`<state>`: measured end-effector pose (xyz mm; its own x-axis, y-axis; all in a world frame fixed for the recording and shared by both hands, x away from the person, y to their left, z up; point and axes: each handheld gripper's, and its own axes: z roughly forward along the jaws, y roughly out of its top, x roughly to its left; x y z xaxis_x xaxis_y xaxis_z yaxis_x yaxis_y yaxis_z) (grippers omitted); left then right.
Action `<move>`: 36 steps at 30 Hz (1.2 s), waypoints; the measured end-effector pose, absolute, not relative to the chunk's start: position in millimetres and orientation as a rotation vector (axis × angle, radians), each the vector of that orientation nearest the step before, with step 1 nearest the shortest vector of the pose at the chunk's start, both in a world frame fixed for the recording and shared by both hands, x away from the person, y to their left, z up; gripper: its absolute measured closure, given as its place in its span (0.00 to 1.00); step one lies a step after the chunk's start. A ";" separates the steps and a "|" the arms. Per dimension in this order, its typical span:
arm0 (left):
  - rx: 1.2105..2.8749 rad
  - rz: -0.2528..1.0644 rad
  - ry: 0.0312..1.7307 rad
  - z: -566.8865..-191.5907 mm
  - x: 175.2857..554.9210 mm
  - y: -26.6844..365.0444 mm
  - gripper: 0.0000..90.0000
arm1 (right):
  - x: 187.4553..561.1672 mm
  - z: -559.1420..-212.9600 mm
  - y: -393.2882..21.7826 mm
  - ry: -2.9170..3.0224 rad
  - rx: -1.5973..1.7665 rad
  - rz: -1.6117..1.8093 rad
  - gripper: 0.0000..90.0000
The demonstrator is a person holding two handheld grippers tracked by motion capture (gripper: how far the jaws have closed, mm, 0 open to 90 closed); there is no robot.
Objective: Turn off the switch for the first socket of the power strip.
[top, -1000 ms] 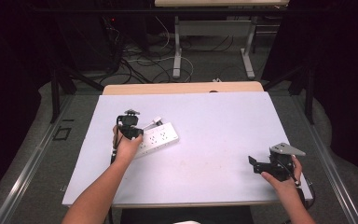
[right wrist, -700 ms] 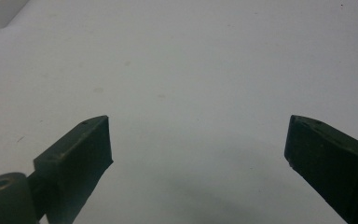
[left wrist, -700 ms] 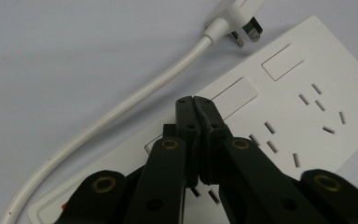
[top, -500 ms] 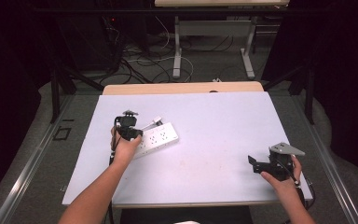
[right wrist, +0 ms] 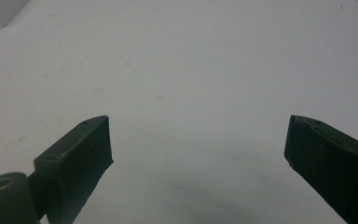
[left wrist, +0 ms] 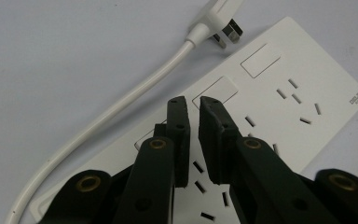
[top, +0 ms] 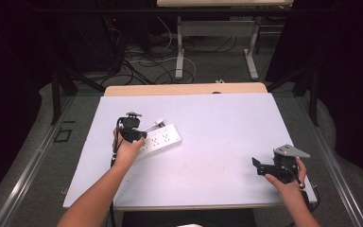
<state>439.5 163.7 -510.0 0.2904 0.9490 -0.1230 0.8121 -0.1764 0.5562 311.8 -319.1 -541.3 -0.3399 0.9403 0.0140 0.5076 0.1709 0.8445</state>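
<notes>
Here the left hand-held gripper [left wrist: 193, 105], jaws just parting and empty, hovers over the power strip [left wrist: 279, 98].

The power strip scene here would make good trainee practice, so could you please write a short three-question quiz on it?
1. True or false: the left gripper is poised over the white power strip with nothing between its jaws.
2. Which gripper has its jaws spread wide over bare table? A) left B) right C) both
3. Fill in: the white cord ends in a ____ lying beside the strip's far end.

Key:
1. True; the jaws have just been opening a little, with a narrow empty gap.
2. B; the right gripper is near the table's right front corner.
3. Plug.
</notes>
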 end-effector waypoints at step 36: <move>2.011 0.433 1.390 -490.0 422.2 166.5 0.40 | 310.9 -540.7 -318.8 1.925 1.364 1.067 0.08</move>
